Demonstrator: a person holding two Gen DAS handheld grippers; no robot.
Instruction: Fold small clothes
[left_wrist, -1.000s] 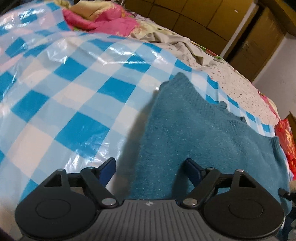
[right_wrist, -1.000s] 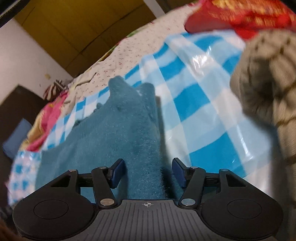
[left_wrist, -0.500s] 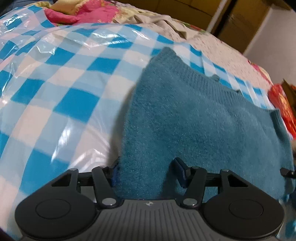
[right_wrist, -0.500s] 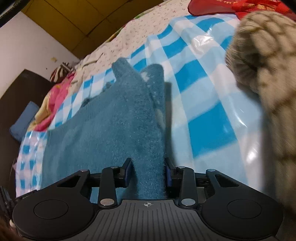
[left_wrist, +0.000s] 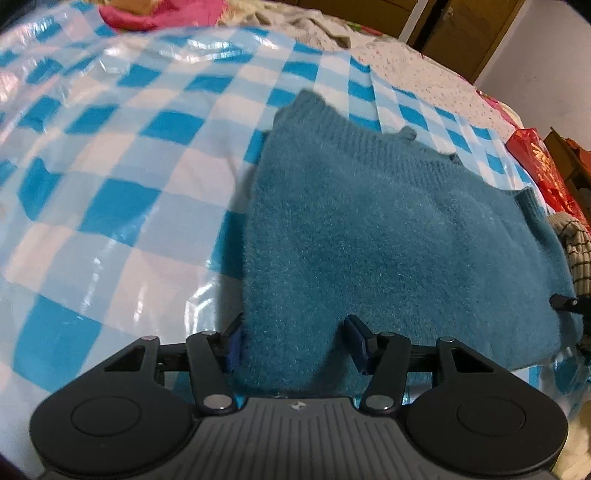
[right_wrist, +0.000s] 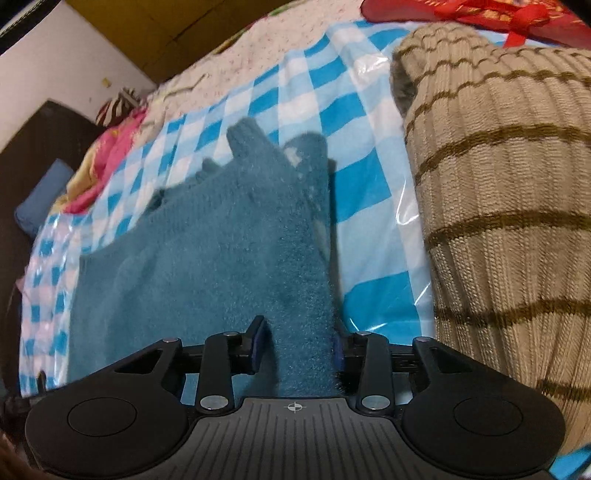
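Now | left gripper (left_wrist: 295, 345) fingers closing on teal sweater (left_wrist: 369, 229) edge | right gripper (right_wrist: 295, 345) fingers opening around sweater hem.

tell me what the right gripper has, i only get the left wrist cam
observer: A fold of the teal sweater stands between the fingers of the right gripper; its jaws are opening a little.
operator: anything close on its right
observer: A beige striped knit is heaped right beside it on the checked sheet, filling that whole side of the view.
operator: and far off to its left
observer: A blue pillow lies against dark furniture at the bed's far end.
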